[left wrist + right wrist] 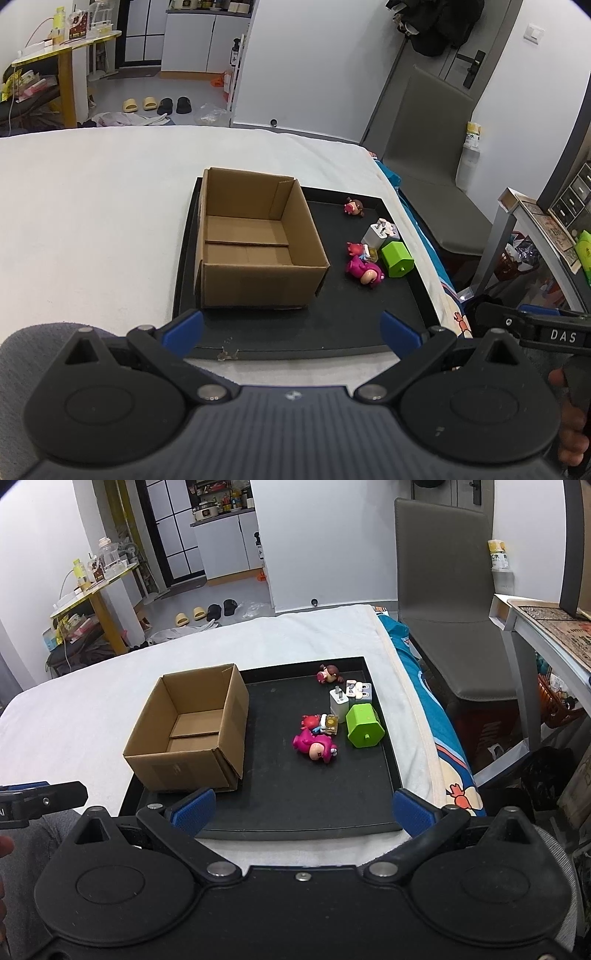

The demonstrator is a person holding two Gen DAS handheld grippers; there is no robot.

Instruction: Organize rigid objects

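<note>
Where the black tray [391, 760] lies on a white cloth, the plain brown cardboard box [192, 738] stands open at its left, nothing in it. Right of it cluster glossy plastic toys: a pink figure [314, 746], a white charger cube [338, 700], a green faceted block [364, 725]. Both claws, left claw [291, 328] and right claw [304, 808], hover spread wide near the tray's front edge, pinching nothing. "DAS" is printed on the right claw's side.

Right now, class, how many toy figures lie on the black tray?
3. A brown-haired figure at the tray's far end; a small red figure mid-tray; a large pink figure just in front of it. More may hide in the cluster by the green block.
</note>
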